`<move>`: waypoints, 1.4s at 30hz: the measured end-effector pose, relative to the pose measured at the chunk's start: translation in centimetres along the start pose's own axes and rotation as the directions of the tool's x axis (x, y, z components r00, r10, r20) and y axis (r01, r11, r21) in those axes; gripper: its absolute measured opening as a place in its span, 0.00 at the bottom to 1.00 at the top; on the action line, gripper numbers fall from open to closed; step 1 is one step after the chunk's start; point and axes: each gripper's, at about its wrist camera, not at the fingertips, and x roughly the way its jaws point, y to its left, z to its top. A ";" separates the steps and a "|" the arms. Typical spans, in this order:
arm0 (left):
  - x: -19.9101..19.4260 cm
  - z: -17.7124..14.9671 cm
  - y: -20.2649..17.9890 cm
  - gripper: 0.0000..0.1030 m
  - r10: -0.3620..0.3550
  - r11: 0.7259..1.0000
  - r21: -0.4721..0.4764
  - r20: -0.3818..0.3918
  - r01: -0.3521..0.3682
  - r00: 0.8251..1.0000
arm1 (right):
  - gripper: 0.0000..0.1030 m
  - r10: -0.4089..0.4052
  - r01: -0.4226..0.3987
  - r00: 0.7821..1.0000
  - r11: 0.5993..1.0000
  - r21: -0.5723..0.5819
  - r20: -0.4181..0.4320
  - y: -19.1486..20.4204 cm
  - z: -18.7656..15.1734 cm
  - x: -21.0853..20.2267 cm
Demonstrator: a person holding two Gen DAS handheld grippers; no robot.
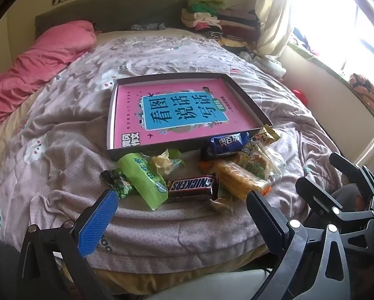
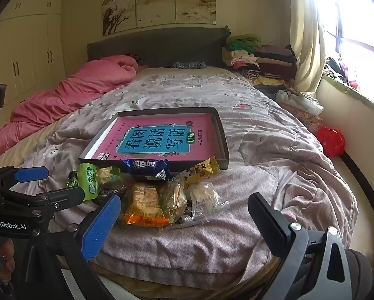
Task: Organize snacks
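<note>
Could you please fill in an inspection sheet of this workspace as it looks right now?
Surface: bed with a rumpled patterned quilt.
Job's things: wrapped snacks piled at the near edge of the shallow box, among them a Snickers bar, a green packet, a blue packet and an orange-ended pack; the box holds only a pink book.
Clutter: pink duvet, folded clothes by the headboard.
Grippers: left tool and right tool both open, empty, short of the pile.
Cables: nothing seen.
Surroundings: window, curtain, wardrobe, wall painting.
</note>
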 end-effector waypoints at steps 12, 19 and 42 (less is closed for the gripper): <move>0.0 0.0 0.0 0.99 -0.001 1.000 0.001 0.000 0.001 1.000 | 0.99 -0.003 0.003 1.000 1.000 -0.003 -0.006 -0.1 0.0 0.2; 0.0 0.1 0.1 0.99 0.000 1.000 -0.002 0.001 0.000 1.000 | 0.99 -0.003 0.003 1.000 1.000 -0.004 -0.007 0.0 0.0 0.3; 0.1 0.0 0.6 0.99 -0.002 1.000 -0.011 0.001 0.002 1.000 | 0.99 -0.002 0.002 1.000 1.000 0.000 -0.001 0.0 0.1 0.0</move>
